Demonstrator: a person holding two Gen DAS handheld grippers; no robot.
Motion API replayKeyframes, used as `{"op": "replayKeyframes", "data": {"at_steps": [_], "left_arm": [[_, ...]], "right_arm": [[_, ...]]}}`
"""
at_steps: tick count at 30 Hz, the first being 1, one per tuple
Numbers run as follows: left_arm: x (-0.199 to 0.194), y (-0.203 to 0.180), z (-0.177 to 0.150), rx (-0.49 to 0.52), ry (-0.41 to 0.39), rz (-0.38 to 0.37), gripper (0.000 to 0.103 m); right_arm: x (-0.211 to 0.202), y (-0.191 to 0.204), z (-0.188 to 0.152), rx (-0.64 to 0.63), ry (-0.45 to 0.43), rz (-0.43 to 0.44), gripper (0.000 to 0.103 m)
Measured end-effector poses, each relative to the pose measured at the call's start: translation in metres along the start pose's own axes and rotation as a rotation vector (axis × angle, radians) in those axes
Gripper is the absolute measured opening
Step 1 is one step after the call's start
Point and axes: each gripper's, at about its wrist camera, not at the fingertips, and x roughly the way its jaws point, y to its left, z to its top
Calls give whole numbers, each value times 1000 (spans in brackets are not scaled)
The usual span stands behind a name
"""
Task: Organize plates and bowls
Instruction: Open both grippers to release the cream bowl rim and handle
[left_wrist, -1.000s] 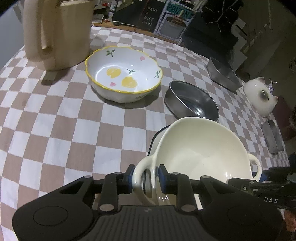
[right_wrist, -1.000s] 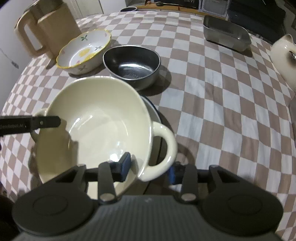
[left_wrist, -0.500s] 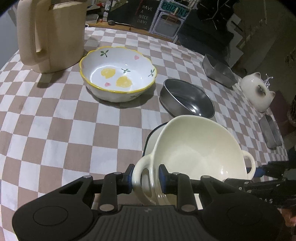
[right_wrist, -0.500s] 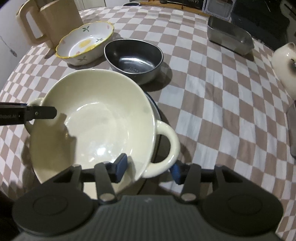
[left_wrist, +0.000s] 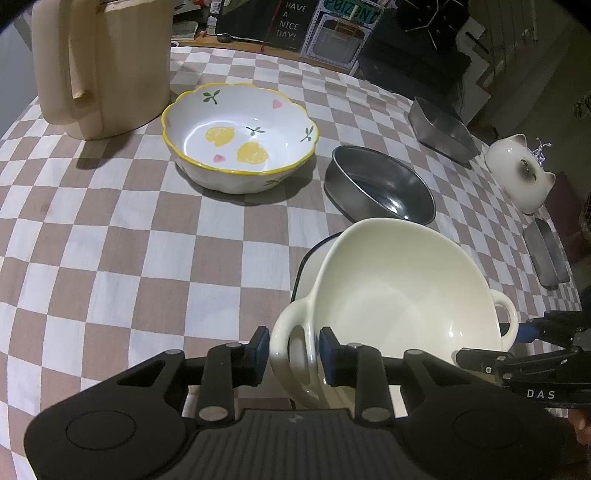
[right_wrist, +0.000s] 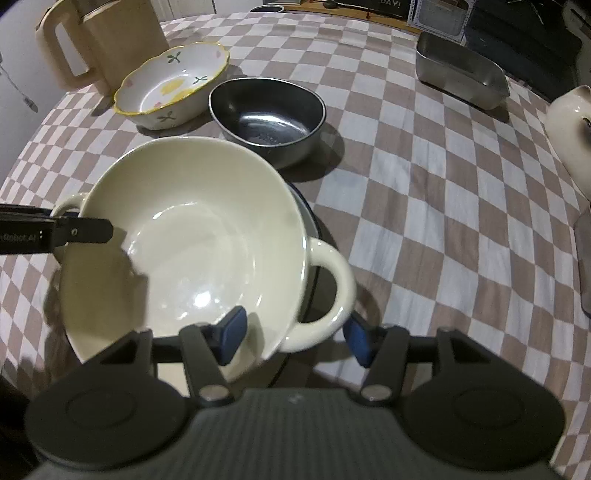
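Observation:
A cream two-handled bowl (left_wrist: 406, 295) (right_wrist: 192, 229) rests on a blue-rimmed plate (left_wrist: 310, 258) (right_wrist: 308, 218) at the near side of the checked table. My left gripper (left_wrist: 293, 349) straddles the bowl's left handle; its jaws are opening and a sliver of gap shows at the outer pad. My right gripper (right_wrist: 295, 338) straddles the right handle, jaws opening, with both blue pads well clear of it. Farther back stand a flowered, yellow-rimmed bowl (left_wrist: 240, 140) (right_wrist: 173, 85) and a steel bowl (left_wrist: 384, 192) (right_wrist: 266, 110).
A tall cream jug (left_wrist: 99, 62) (right_wrist: 99, 40) stands at the far left. A steel tray (left_wrist: 443, 129) (right_wrist: 461, 70) and a white cat-shaped pot (left_wrist: 521, 173) (right_wrist: 569, 122) sit at the far right. A flat grey case (left_wrist: 546, 254) lies by the right edge.
The right jaws have spread wide, off the bowl's right handle. The left jaws have eased slightly around the left handle. The bowl stays on the plate.

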Motion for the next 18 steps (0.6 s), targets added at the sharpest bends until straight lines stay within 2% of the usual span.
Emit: {"op": "replayKeyframes", "data": {"at_steps": [7, 11, 18], "left_arm": [[-4, -4, -2, 26, 15, 20, 35], [-9, -4, -5, 33, 16, 26, 41], [-14, -8, -8, 59, 28, 28, 55]], "right_arm": [[-1, 1, -2, -12, -12, -1, 70], [-4, 0, -2, -9, -28, -2, 84], [-13, -1, -6, -20, -87, -14, 98]]}}
